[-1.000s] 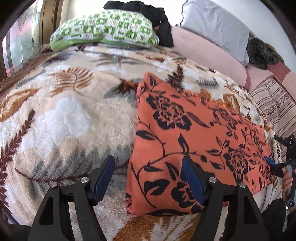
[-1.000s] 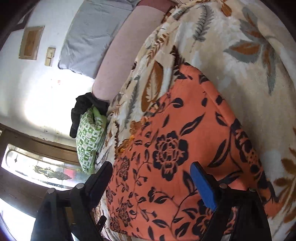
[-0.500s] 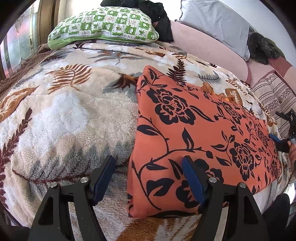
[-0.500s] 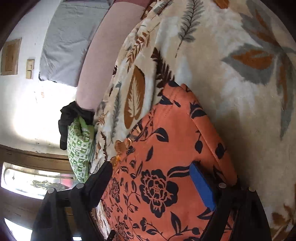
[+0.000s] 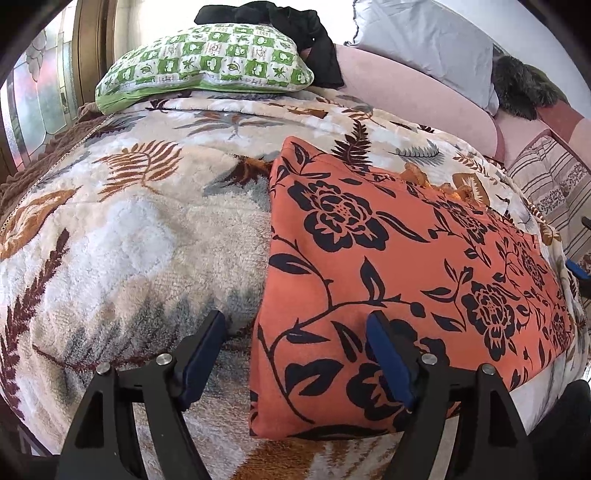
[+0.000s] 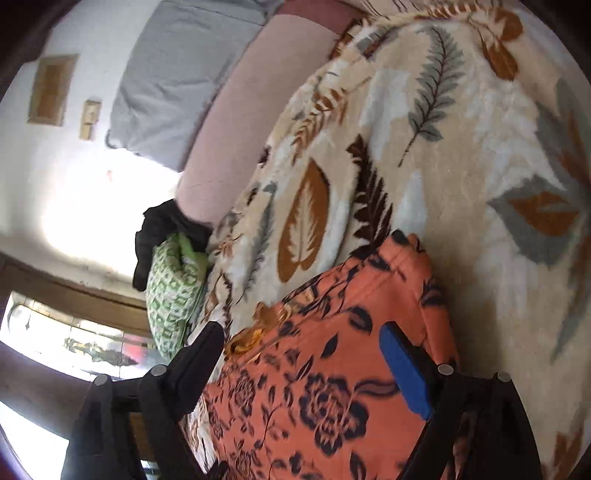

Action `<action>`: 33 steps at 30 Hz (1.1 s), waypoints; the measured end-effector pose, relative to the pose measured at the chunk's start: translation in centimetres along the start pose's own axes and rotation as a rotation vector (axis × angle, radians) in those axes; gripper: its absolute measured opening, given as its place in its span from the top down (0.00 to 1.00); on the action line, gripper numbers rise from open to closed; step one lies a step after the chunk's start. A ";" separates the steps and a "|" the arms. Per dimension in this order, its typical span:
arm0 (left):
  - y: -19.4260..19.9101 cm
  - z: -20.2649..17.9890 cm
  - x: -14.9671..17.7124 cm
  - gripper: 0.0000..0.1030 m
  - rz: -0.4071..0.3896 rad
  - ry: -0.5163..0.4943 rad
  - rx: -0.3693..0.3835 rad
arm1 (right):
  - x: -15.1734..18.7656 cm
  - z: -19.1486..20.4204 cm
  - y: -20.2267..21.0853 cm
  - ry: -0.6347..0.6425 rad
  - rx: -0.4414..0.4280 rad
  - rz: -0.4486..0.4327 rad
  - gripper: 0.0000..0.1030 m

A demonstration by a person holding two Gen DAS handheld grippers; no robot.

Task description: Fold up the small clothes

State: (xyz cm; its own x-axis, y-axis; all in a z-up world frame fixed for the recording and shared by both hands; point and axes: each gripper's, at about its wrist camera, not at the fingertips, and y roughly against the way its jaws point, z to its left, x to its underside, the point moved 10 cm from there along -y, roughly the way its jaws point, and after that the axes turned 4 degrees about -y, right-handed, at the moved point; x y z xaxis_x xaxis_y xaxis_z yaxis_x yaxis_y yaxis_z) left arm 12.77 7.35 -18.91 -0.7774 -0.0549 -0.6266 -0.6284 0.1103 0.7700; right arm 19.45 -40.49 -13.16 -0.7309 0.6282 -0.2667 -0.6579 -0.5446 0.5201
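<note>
An orange cloth with a black flower print (image 5: pixel 388 266) lies folded flat on the leaf-patterned blanket (image 5: pixel 129 240). My left gripper (image 5: pixel 295 354) is open and low over the cloth's near left corner, its jaws astride the cloth's left edge. My right gripper (image 6: pixel 303 365) is open and tilted over the cloth's other end (image 6: pixel 332 369); its blue-padded finger (image 6: pixel 404 373) is over the cloth near the far edge. A tip of the right gripper (image 5: pixel 580 269) shows at the right edge of the left wrist view.
A green and white pillow (image 5: pixel 207 66) with a black garment (image 5: pixel 295 22) behind it lies at the bed's far end. A pink bolster (image 5: pixel 413 92), a grey pillow (image 5: pixel 424 40) and a striped cushion (image 5: pixel 550 184) line the wall side. A window (image 6: pixel 74 343) is beyond.
My left gripper has moved forward a little over the cloth's corner. My right gripper has pulled back toward the cloth's end, still open; the cloth has not moved.
</note>
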 end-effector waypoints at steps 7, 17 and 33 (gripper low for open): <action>2.2 -0.6 -0.6 0.23 -0.072 -0.019 -0.011 | 13.4 -4.1 6.4 -0.211 -0.053 -0.006 0.14; 4.9 -5.2 -1.1 0.23 -0.090 -0.107 0.014 | 11.6 -9.7 4.2 -0.448 -0.064 -0.113 0.14; 2.7 -13.9 -2.0 0.23 0.004 -0.287 -0.025 | 10.3 -7.1 3.0 -0.261 0.036 -0.135 0.39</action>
State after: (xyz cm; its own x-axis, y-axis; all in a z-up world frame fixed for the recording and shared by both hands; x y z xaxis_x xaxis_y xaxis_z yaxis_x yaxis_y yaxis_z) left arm 12.29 -6.01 -13.88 -0.7428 0.2290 -0.6291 -0.6286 0.0849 0.7731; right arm 8.60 -39.60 -20.12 -0.5629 0.8177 -0.1201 -0.7357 -0.4295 0.5238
